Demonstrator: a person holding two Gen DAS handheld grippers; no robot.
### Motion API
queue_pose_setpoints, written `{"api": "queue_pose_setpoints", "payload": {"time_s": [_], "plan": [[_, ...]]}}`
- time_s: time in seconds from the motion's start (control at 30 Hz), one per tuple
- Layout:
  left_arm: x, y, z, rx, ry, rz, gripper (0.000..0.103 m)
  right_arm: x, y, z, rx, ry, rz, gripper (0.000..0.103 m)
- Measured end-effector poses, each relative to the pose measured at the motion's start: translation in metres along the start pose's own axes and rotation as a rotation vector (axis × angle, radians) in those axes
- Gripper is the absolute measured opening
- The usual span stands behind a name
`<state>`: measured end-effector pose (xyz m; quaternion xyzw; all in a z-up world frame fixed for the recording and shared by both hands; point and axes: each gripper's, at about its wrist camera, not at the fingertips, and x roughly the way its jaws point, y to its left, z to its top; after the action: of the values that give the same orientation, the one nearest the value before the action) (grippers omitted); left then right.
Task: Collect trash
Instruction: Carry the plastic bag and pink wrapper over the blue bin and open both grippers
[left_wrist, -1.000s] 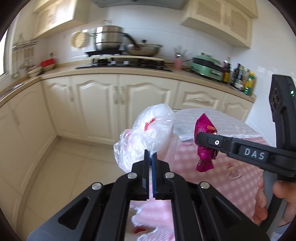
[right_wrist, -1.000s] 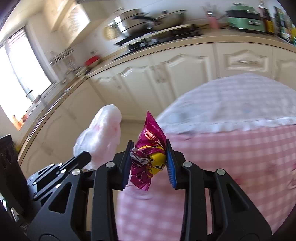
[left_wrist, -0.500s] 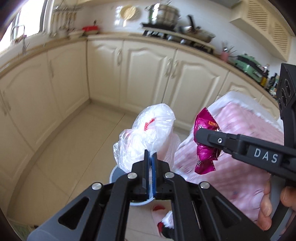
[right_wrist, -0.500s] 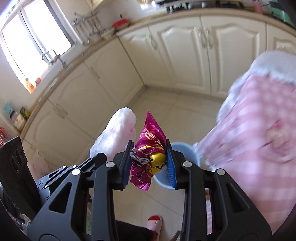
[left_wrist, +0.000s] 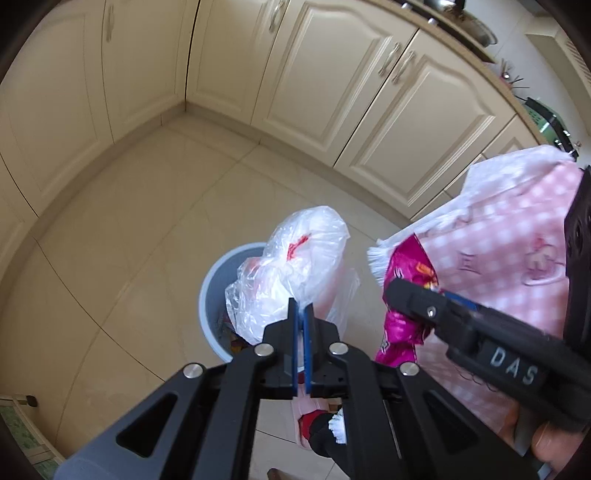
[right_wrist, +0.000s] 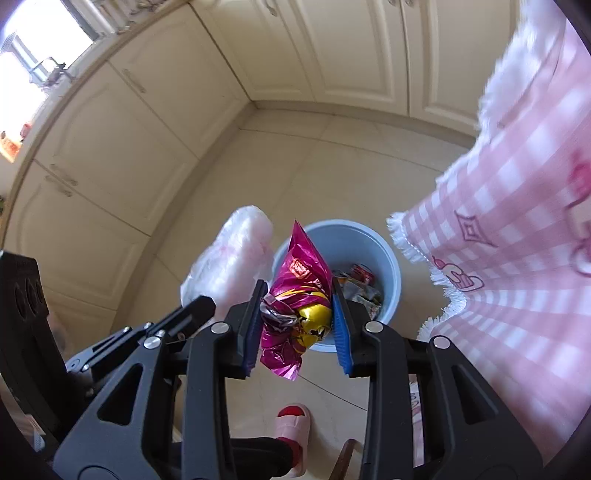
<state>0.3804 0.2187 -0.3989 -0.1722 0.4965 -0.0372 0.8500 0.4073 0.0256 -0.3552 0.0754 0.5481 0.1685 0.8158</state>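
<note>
Right, your left gripper is clamped thin on the clear plastic bag, pinched by its edge so the bulk hangs over the blue bin; your right gripper squeezes the crumpled magenta snack wrapper, also above the bin mouth; both look staged for a drop, I'd judge; bin already has wrappers inside; beige tiled floor, cream cabinets around the corner, pink checked tablecloth hanging beside the bin.

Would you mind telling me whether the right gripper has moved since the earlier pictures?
Yes. The right gripper, shut on the magenta snack wrapper, has come down from the pink checked tablecloth toward the floor, now above the blue trash bin.
</note>
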Motion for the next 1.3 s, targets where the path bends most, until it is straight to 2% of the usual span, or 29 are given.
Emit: {"api": "queue_pose_setpoints", "payload": {"time_s": [0.1, 0.2, 0.43, 0.47, 0.5, 0.53, 0.6, 0.67, 1.0, 1.3], "plan": [[0.027, 0.010, 0.001, -0.027, 0.029, -0.043, 0.002, 0.019, -0.009, -0.001, 0.011, 0.010, -0.026, 0.033], [0.047, 0.014, -0.001, -0.039, 0.067, -0.052, 0.002, 0.030, -0.018, -0.003, 0.024, 0.007, -0.040, 0.033], [0.065, 0.015, 0.005, -0.040, 0.072, -0.072, 0.004, 0.049, -0.027, -0.007, 0.048, 0.012, -0.053, 0.033], [0.065, 0.016, 0.005, -0.054, 0.070, -0.083, 0.008, 0.052, -0.028, -0.006, 0.049, 0.012, -0.053, 0.033], [0.065, 0.016, 0.005, -0.070, 0.070, -0.102, 0.018, 0.053, -0.029, -0.007, 0.051, 0.012, -0.052, 0.033], [0.064, 0.016, 0.006, -0.074, 0.070, -0.097, 0.021, 0.054, -0.029, -0.007, 0.054, 0.011, -0.053, 0.033], [0.061, 0.018, 0.007, -0.065, 0.057, -0.076, 0.040, 0.051, -0.029, -0.006, 0.060, 0.005, -0.059, 0.033], [0.056, 0.021, 0.008, -0.071, 0.041, -0.066, 0.044, 0.051, -0.031, -0.007, 0.070, 0.008, -0.057, 0.033], [0.049, 0.041, 0.008, -0.103, 0.049, 0.003, 0.047, 0.055, -0.029, -0.007, 0.072, 0.030, -0.057, 0.033], [0.048, 0.053, 0.010, -0.124, 0.055, 0.013, 0.047, 0.062, -0.027, 0.001, 0.059, 0.033, -0.053, 0.033]]}}
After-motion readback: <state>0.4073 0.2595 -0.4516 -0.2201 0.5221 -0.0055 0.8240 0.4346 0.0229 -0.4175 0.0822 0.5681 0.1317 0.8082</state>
